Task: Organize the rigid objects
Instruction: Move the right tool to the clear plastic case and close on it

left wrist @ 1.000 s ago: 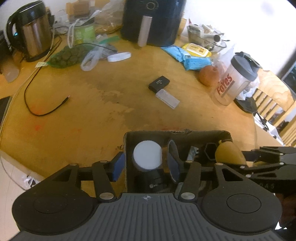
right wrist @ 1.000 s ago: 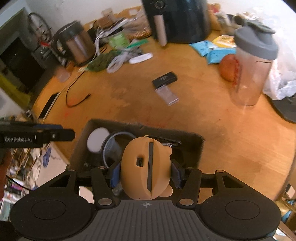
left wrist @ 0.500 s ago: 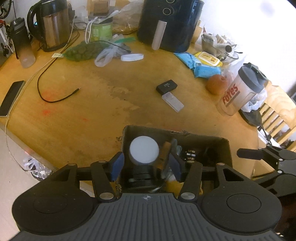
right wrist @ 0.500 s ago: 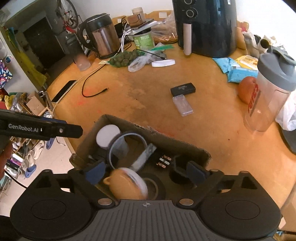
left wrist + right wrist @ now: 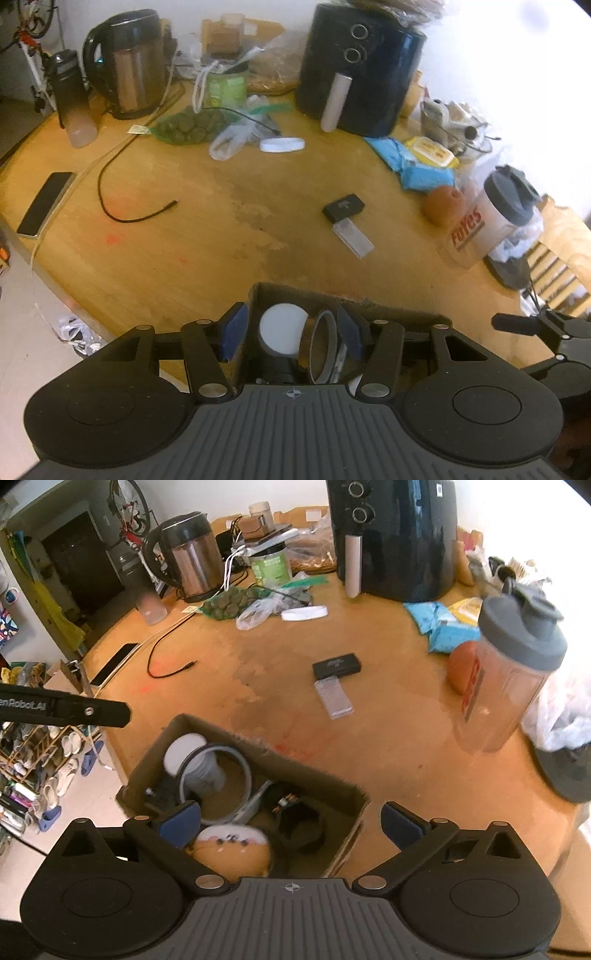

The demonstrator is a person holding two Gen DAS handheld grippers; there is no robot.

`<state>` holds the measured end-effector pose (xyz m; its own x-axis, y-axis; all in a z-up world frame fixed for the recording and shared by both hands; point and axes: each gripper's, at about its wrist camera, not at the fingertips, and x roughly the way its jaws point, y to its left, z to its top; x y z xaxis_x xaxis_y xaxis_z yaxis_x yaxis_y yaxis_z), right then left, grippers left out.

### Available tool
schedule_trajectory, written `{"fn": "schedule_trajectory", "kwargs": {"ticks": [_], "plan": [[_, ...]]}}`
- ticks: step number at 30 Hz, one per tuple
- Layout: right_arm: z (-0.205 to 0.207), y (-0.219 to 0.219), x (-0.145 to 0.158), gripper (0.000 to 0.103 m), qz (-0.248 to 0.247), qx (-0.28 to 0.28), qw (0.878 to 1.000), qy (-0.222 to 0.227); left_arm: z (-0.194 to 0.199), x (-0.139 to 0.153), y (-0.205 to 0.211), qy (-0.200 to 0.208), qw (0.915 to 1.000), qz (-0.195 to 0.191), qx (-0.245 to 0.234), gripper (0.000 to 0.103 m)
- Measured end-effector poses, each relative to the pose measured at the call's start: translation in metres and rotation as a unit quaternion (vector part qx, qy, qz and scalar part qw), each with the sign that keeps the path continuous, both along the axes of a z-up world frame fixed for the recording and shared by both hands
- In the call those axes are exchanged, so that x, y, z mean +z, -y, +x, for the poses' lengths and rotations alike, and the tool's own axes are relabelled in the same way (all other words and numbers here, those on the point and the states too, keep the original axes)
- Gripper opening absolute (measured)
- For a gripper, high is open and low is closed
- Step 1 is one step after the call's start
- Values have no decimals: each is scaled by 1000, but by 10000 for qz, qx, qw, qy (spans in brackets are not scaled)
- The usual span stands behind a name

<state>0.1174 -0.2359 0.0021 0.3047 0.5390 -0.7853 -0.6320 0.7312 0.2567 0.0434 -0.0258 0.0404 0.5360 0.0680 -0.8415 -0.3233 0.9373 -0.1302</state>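
Note:
A cardboard box point(image 5: 221, 729) stands at the near edge of the round wooden table point(image 5: 388, 738). It holds a white-capped cylinder point(image 5: 183, 754), a grey ring point(image 5: 243, 771), black parts and a tan rounded toy point(image 5: 231, 853). My right gripper point(image 5: 290, 821) is open and empty above the box, over the toy. My left gripper point(image 5: 290, 330) is open above the box's left end, around the white cap point(image 5: 282, 328) and the ring point(image 5: 323, 345) without gripping them. A black case point(image 5: 336, 663) and a clear case point(image 5: 334, 698) lie mid-table.
A shaker bottle point(image 5: 509, 672) and a brown fruit point(image 5: 461, 666) stand at the right. A black air fryer point(image 5: 395, 535), a kettle point(image 5: 190, 559), a green bag point(image 5: 229, 603), a white lid point(image 5: 304, 613), a black cable point(image 5: 166, 664) and a phone point(image 5: 114, 659) crowd the far and left sides.
My right gripper opened and let the tan toy drop into the box, then lifted back. My left gripper also rose, so more of the table shows.

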Motion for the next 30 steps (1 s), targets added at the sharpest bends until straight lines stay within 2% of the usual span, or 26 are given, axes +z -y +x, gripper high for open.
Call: {"fn": "schedule_trajectory", "kwargs": {"ticks": [7, 12, 20, 30], "plan": [[18, -2, 7, 103, 36, -109, 9998, 167, -3, 8, -1, 45, 9999, 150, -27, 53], [22, -9, 3, 103, -77, -173, 9995, 259, 3, -1, -8, -52, 9999, 37, -155, 53], [33, -18, -5, 103, -208, -491, 9984, 167, 23, -12, -18, -78, 9980, -63, -629, 53], [57, -39, -19, 103, -228, -580, 9979, 168, 43, -27, -27, -196, 9922, -291, -1194, 53]]}}
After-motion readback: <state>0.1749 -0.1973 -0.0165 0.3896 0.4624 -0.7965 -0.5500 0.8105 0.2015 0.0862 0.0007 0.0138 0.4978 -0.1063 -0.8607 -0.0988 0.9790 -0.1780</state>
